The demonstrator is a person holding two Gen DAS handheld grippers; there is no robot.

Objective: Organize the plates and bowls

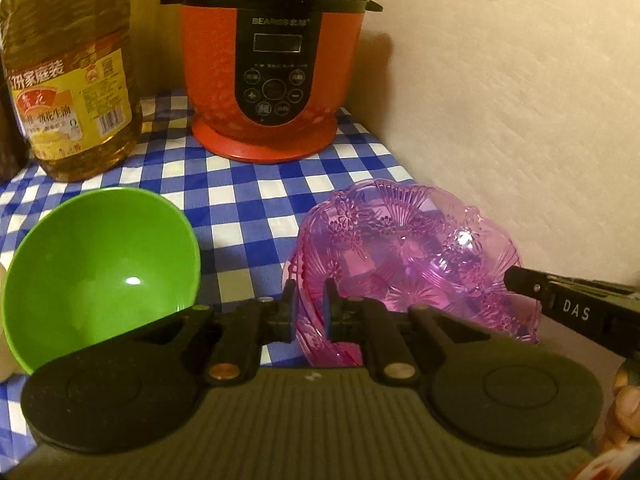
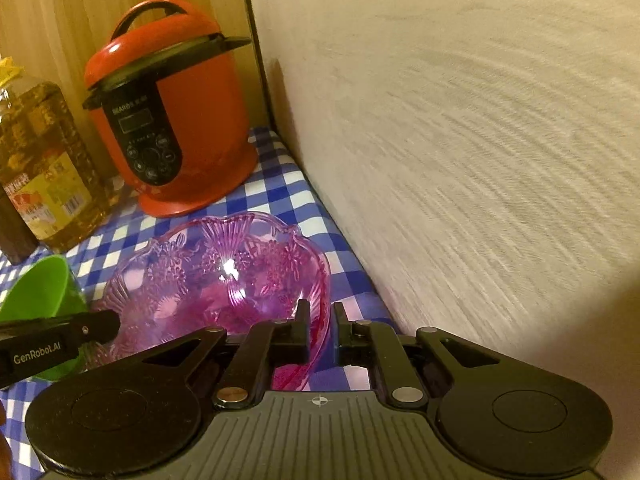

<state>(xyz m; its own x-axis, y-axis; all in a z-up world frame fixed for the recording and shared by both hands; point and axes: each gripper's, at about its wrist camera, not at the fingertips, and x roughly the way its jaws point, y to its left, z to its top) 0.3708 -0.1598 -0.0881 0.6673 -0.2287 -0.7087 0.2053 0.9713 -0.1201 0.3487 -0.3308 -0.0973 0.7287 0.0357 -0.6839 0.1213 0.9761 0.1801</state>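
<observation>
A clear purple patterned bowl [image 1: 412,256] is tilted above the blue checked tablecloth [image 1: 248,192]. My left gripper [image 1: 309,312] is shut on its near left rim. My right gripper [image 2: 321,330] is shut on the bowl's [image 2: 216,276] right rim. The right gripper also shows at the right edge of the left wrist view [image 1: 568,312], and the left gripper shows at the left of the right wrist view [image 2: 56,340]. A green bowl [image 1: 100,272] sits tilted at the left, beside the purple one; it also shows in the right wrist view [image 2: 40,292].
A red electric cooker [image 1: 272,72] stands at the back against the corner. A large oil bottle [image 1: 68,72] stands at the back left, with a dark bottle [image 2: 12,224] beside it. A pale wall [image 1: 520,120] runs close along the right side of the table.
</observation>
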